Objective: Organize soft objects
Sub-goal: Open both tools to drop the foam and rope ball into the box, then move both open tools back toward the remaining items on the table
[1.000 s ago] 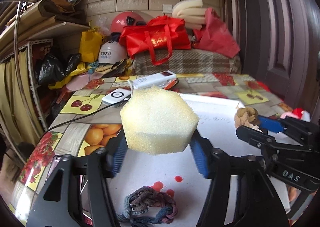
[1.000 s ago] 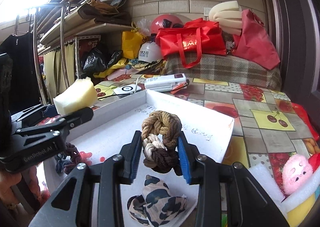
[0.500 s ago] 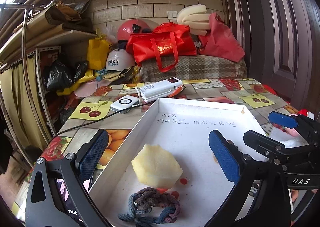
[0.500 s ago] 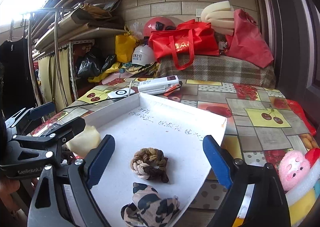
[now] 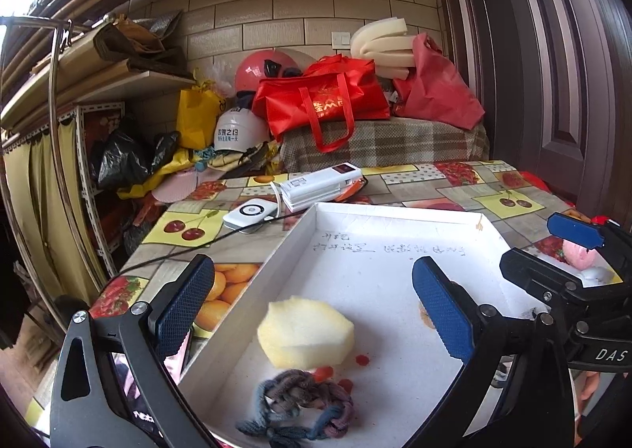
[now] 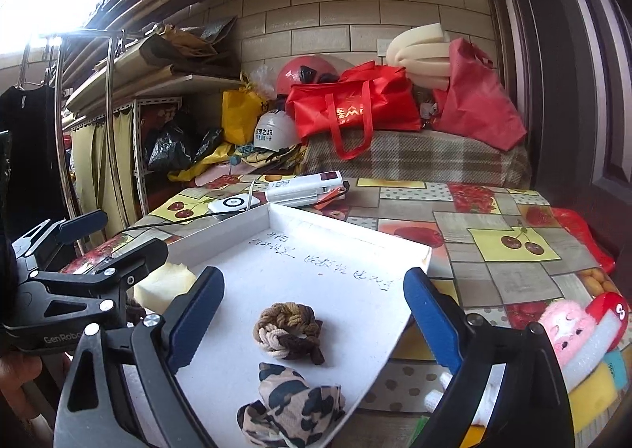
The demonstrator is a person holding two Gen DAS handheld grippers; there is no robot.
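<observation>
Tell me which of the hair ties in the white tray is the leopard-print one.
The leopard-print scrunchie, a crumpled fabric one at the tray's near edge. The brown braided tie lies just beyond it; the blue-purple braided tie lies beside the yellow sponge.

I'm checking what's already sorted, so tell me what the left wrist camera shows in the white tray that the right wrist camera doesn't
Only the left wrist view shows the blue-grey braided scrunchie and red spots on the tray floor.

Only the right wrist view shows the brown braided scrunchie, the leopard-print scrunchie and the pink plush toy outside the tray.

Both show the white tray, the yellow sponge and both grippers open: left gripper, right gripper.
</observation>
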